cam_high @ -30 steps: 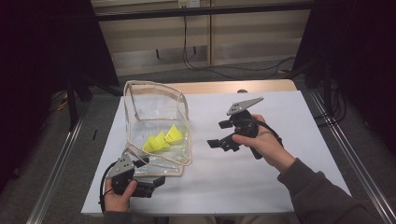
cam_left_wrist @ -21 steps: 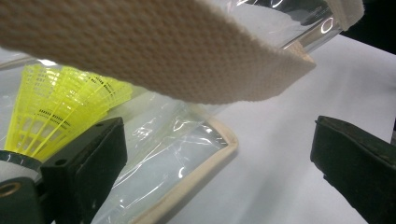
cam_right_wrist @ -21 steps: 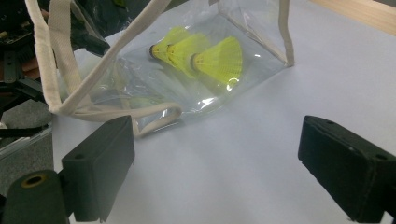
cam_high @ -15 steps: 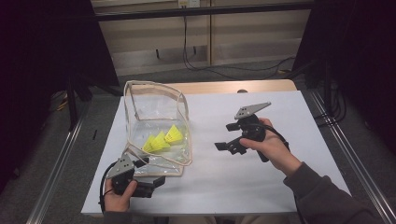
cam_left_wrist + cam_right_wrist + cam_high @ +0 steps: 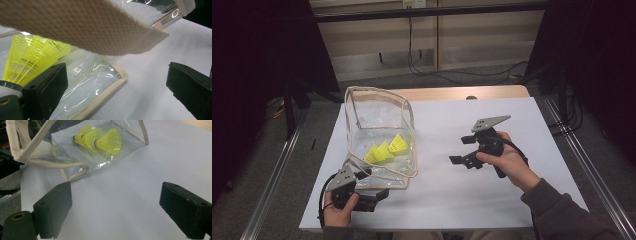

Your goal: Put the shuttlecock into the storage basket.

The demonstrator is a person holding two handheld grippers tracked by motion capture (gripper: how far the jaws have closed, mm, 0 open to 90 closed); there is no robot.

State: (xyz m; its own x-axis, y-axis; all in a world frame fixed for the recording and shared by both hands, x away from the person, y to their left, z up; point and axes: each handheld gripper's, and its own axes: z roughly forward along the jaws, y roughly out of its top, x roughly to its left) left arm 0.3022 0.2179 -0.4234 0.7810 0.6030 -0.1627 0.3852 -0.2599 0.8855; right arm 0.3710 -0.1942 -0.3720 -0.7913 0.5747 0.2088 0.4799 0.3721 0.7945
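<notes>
A clear plastic bag [image 5: 379,112] with cream trim stands open on the white table cover [image 5: 512,115], with three yellow shuttlecocks [image 5: 385,149] inside. My left gripper [image 5: 374,185] is open at the bag's near edge. The bag's bottom corner [image 5: 100,82] lies between its jaws, and a cream webbing strap [image 5: 87,27] hangs just above them. One shuttlecock [image 5: 30,57] shows close behind the left jaw. My right gripper [image 5: 461,150] is open, held right of the bag and apart from it. It faces the bag [image 5: 75,152] and the shuttlecocks [image 5: 100,138], with bare white cover between its fingers [image 5: 53,210].
The bag's looped handle [image 5: 62,165] lies on the cover towards the right gripper. A wooden table edge [image 5: 462,92] shows behind the white cover. Metal rails [image 5: 272,170] run along both sides. White cover stretches right of the bag and in front of it.
My right gripper has drifted right and towards the person, away from the bag, still open. The left gripper and the bag have stayed put.
</notes>
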